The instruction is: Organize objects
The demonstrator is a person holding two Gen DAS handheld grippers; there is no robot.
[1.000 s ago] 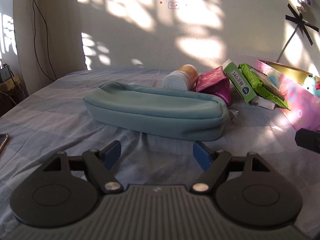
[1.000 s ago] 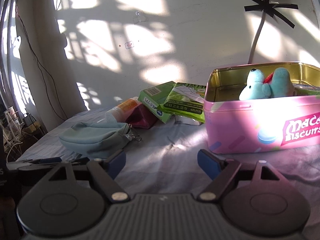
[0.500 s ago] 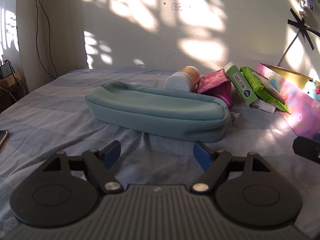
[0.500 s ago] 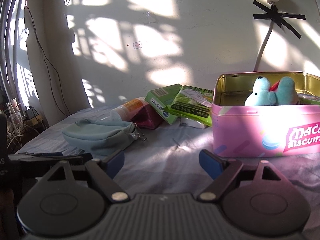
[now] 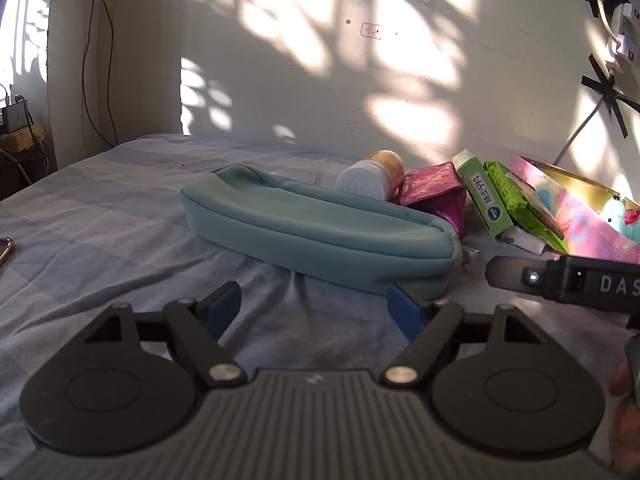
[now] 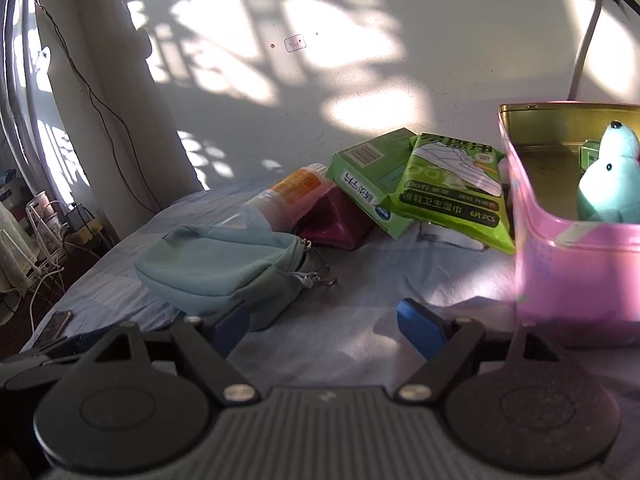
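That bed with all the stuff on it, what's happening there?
Someone is tidying up, holding a gripper in each hand. Both the left gripper and the right gripper have their jaws open and hold nothing. The left one faces a teal pouch lying on the bed. Behind it sit a bottle, a magenta pouch, a green box and a green wipes pack. A teal plush toy is already in the pink tin; the rest is outside it.

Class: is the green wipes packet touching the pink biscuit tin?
Cannot tell. In the right wrist view the green wipes packet overlaps the pink biscuit tin's edge, hiding any gap or contact.
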